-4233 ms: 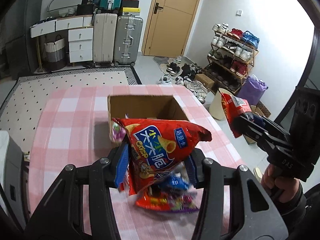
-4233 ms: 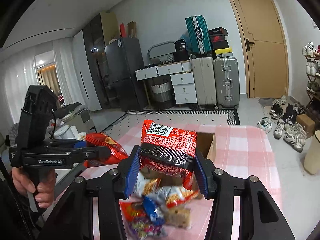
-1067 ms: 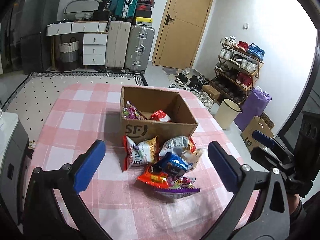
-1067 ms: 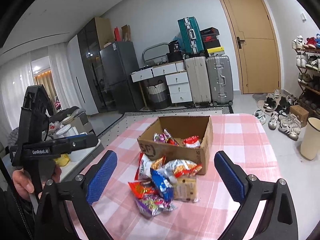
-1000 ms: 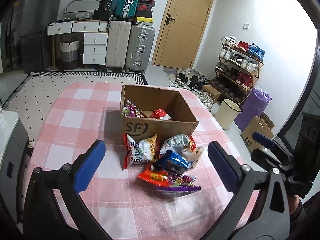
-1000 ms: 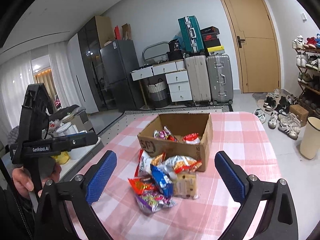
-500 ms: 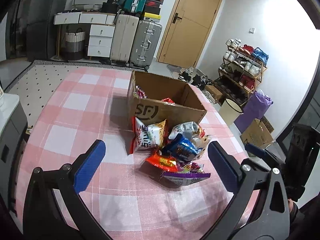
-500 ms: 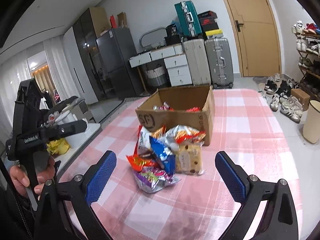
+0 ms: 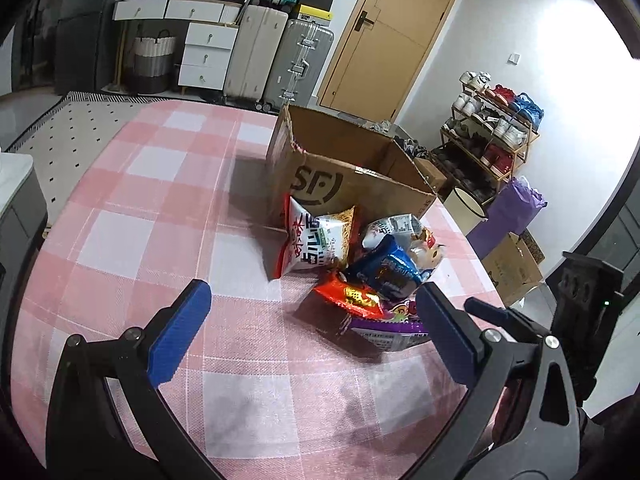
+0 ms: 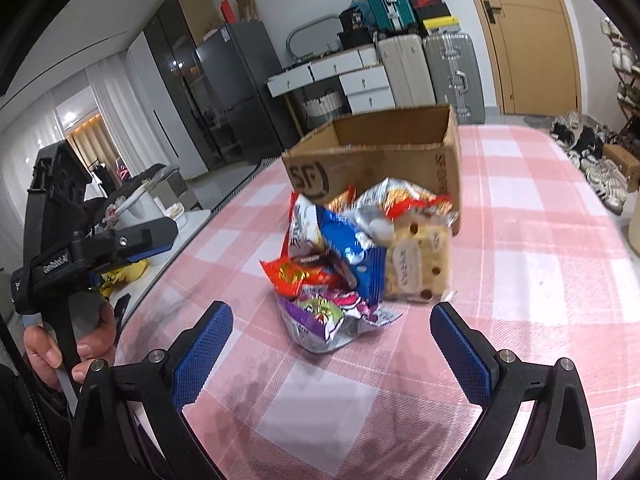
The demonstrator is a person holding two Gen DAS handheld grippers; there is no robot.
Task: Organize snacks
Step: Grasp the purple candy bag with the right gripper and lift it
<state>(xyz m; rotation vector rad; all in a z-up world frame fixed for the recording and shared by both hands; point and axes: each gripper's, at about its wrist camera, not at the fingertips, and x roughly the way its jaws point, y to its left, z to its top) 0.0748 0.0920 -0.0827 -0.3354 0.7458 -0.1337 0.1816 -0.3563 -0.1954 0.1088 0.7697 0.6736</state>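
Both grippers, left gripper (image 9: 308, 324) and right gripper (image 10: 332, 340), are hanging wide apart, empty, over the counter (image 9: 140, 200). You're facing the snack pile (image 10: 352, 256) beside the cardboard box (image 10: 376, 160); pinch one top bag only.

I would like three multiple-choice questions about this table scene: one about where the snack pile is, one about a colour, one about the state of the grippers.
1. Where does the snack pile lie?
A. inside the cardboard box
B. on the tablecloth, against the near side of the cardboard box
C. on the floor

2. What colour are the gripper pads?
A. blue
B. yellow
C. white

3. How are the two grippers?
A. both shut on snacks
B. only the left one holds a bag
C. both open and holding nothing

Answers:
1 B: the bags lean on the cardboard box front, over the pink checked tablecloth.
2 A: the pads are blue.
3 C: left gripper and right gripper have their jaws wide apart, nothing between them.
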